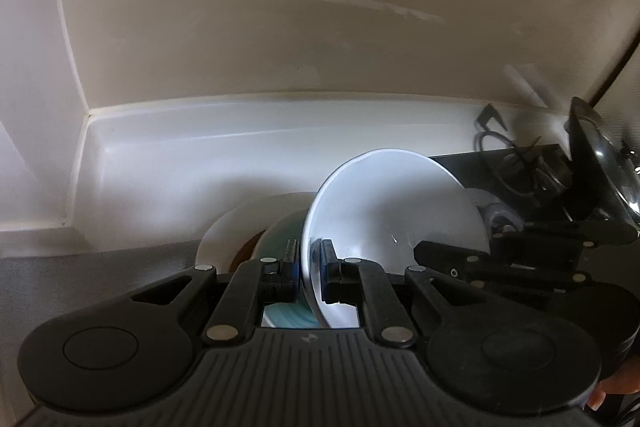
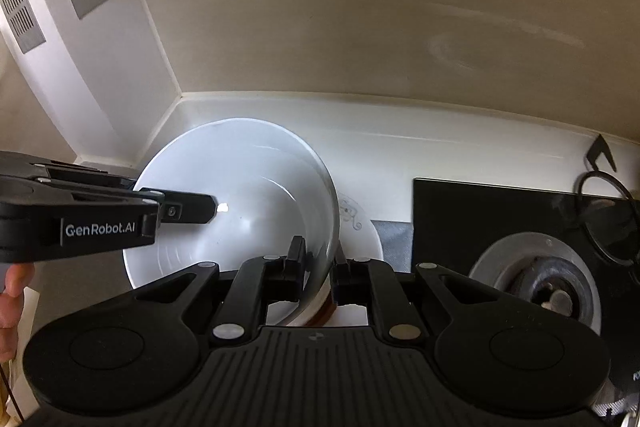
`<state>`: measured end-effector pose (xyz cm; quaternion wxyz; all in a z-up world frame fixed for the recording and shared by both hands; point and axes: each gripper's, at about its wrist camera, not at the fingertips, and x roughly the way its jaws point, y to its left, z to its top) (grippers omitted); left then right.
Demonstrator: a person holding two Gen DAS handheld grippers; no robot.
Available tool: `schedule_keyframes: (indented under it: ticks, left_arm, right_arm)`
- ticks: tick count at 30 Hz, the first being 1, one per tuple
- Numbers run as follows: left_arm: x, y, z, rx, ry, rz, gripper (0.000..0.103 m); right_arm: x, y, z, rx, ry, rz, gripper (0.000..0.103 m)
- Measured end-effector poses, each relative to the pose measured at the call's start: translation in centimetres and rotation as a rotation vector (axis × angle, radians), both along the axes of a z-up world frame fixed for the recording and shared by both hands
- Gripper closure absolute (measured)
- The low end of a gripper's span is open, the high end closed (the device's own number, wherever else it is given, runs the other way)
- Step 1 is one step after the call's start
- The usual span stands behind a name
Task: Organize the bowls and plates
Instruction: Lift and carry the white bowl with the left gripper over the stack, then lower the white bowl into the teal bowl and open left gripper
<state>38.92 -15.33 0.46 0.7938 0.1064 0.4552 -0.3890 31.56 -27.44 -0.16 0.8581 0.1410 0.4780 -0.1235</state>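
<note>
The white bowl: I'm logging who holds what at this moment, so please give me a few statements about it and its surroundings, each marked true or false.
1. Both grippers pinch the rim of the white bowl. True: the left gripper and the right gripper each have a finger on either side of its wall.
2. The white bowl is filled with food. False: its inside is bare and white.
3. A teal-patterned dish lies below the bowl on the left gripper's side. True.
4. The stove burner carries a lit flame. False: no flame shows.
5. The bowl rests upside down on the counter. False: it is held tilted, with its opening facing the cameras.
</note>
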Motion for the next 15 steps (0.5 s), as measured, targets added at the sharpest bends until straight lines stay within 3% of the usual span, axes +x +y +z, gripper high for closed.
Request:
schedule_keyframes:
  ticks: [15]
  left_arm:
    - [1.5,-0.6,-2.7,0.072,0.019,-0.012,0.093]
  right_arm:
    - [2.9,-0.9,-3.0,0.042,0.063,0.007,0.09]
